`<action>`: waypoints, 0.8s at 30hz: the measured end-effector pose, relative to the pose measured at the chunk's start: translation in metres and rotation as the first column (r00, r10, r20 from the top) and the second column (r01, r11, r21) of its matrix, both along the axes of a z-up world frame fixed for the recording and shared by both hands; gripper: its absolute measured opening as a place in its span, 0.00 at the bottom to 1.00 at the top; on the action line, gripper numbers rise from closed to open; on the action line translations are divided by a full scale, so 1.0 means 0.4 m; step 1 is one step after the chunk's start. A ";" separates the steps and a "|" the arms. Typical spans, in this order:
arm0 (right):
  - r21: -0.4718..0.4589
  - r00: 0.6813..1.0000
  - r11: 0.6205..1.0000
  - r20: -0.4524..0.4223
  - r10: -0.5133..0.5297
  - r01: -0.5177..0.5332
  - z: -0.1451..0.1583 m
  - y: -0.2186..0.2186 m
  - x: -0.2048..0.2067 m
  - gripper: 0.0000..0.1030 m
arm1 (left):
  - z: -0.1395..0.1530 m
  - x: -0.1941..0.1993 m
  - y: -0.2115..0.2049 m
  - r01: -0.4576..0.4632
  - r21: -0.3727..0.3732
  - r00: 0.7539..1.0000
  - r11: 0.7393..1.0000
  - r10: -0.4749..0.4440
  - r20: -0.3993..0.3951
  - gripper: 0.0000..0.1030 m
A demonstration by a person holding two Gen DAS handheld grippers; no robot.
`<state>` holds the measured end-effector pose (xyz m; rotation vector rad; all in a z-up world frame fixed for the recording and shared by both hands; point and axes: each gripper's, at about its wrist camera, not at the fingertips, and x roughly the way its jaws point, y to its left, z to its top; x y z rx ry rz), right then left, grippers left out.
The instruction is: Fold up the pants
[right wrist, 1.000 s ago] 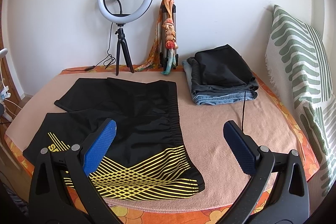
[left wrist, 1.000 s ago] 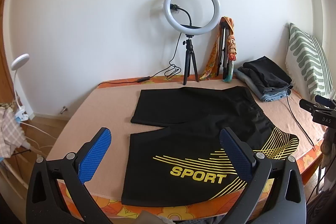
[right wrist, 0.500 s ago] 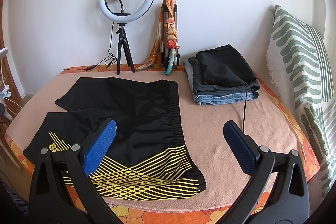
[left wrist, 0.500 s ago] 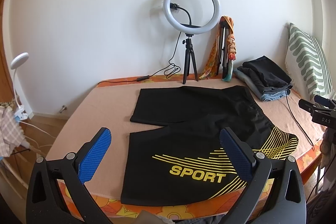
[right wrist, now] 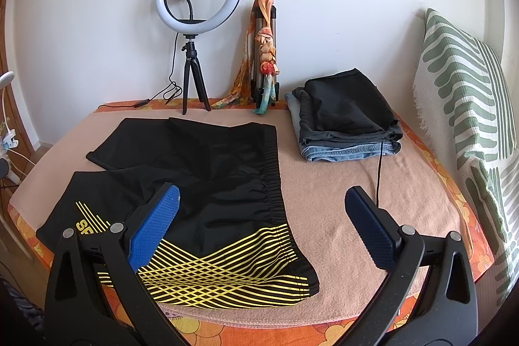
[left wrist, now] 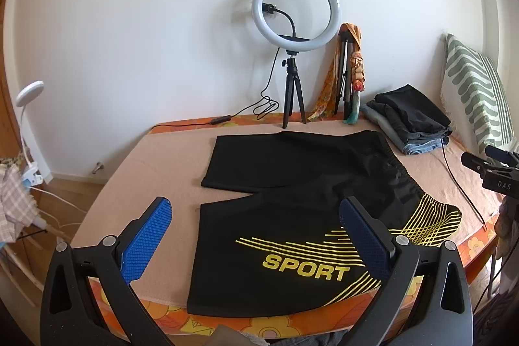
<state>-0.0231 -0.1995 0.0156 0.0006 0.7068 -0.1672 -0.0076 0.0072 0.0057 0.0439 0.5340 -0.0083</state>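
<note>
We hold the left tongs (left wrist: pixel 254 237) released, pads spread wide, above the near edge of the bed (left wrist: pixel 155 164), and the right tongs (right wrist: pixel 262 227) equally released and holding nothing. The black shorts (left wrist: pixel 292 200) lie spread flat on the bed's peach blanket, in front of the ring light (left wrist: pixel 295 9), which stands on its small tripod at the wall. The leg nearest us carries yellow stripes and the word SPORT; in the right wrist view (right wrist: pixel 201 184) the left pad covers most of that word, so only the first letters show. The waistband points toward the folded clothes stack (right wrist: pixel 347 122), which sits to the right of the ring light; how many garments it holds is hard to make out. A striped pillow (right wrist: pixel 467 106), further right of the ring light, is cut off by the frame edge. A black cable (right wrist: pixel 379 171) runs from the stack toward us and vanishes behind the right pad.
</note>
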 end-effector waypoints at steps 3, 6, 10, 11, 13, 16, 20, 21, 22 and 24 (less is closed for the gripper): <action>-0.002 1.000 1.000 0.001 0.001 -0.001 0.001 0.003 -0.001 1.00 | -0.001 -0.002 0.000 -0.001 0.003 1.000 1.000 0.001 0.000 1.00; 0.001 1.000 1.000 0.000 0.000 0.000 0.000 -0.001 -0.002 1.00 | -0.005 0.000 0.004 -0.003 0.007 1.000 1.000 0.003 -0.004 1.00; 0.000 1.000 1.000 0.000 0.000 0.000 0.004 -0.002 -0.005 1.00 | -0.010 0.005 0.010 0.011 0.002 1.000 1.000 -0.011 -0.014 1.00; 0.001 1.000 1.000 0.001 0.002 -0.002 0.003 0.001 -0.004 1.00 | -0.012 0.008 0.013 0.017 -0.006 1.000 1.000 -0.017 -0.019 1.00; -0.001 1.000 1.000 0.003 0.009 -0.009 0.006 0.005 -0.006 1.00 | -0.017 0.015 0.026 0.021 -0.021 0.999 1.000 -0.022 -0.033 1.00; -0.007 1.000 1.000 0.006 0.022 -0.022 0.009 0.006 -0.003 1.00 | -0.030 0.022 0.046 0.020 -0.013 0.999 1.000 -0.021 -0.046 1.00; 0.011 0.999 0.999 0.000 0.044 -0.044 -0.001 -0.010 -0.009 1.00 | -0.055 0.030 0.090 0.071 -0.061 0.995 0.996 -0.075 -0.065 1.00; 0.012 0.999 0.999 -0.004 0.047 -0.047 -0.001 -0.018 -0.013 1.00 | -0.062 0.031 0.104 0.095 -0.093 0.993 0.991 -0.101 -0.064 1.00; 0.014 0.999 0.999 -0.009 0.050 -0.050 -0.005 -0.026 -0.016 1.00 | -0.069 0.034 0.115 0.120 -0.123 0.990 0.985 -0.129 -0.066 1.00; 0.028 0.998 0.998 -0.024 0.064 -0.064 -0.014 -0.047 -0.019 1.00 | -0.086 0.039 0.131 0.152 -0.140 0.983 0.978 -0.165 -0.081 0.99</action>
